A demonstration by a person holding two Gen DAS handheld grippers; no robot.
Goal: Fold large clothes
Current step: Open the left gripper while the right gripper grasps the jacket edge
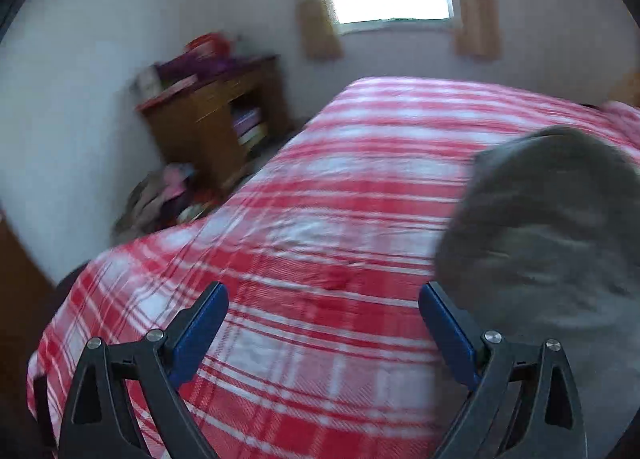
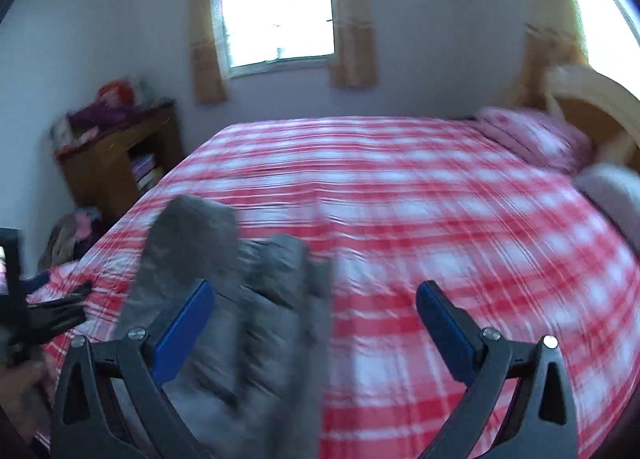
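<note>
Grey garment (image 2: 224,299) lies on the bed (image 2: 400,219), on the red-and-white plaid cover, toward the near left portion as my right wrist camera shows it. In the left wrist view the same cloth (image 1: 552,243) fills the right side of the frame, just beside the right-hand pad.

Condition of both claws: my left claw (image 1: 324,315) stands spread wide with only plaid cover between the pads; it grips nothing. My right claw (image 2: 316,315) is likewise released. Its left pad sits over the grey cloth in the picture, but the pads do not press on it.

Handling assessment: I judge the garment soft, limp and fairly thick, possibly a knit or fleece; motion blur prevents a firmer reading. It shows rolled, overlapping lobes rather than flat panels, so it should sag and drape when lifted and will not hold a shape unsupported. Not fragile, not slippery by appearance. Weight is probably moderate for its bulk.

Recommended hold: pinch at an outer edge or corner where a single layer can be isolated, one claw at each end of the same hem, so the cloth spreads under its own weight. Seizing the bunched middle would likely gather several layers.

Markings: no brand, label or legible writing is visible on the garment, the cover or anything else in either view.
</note>
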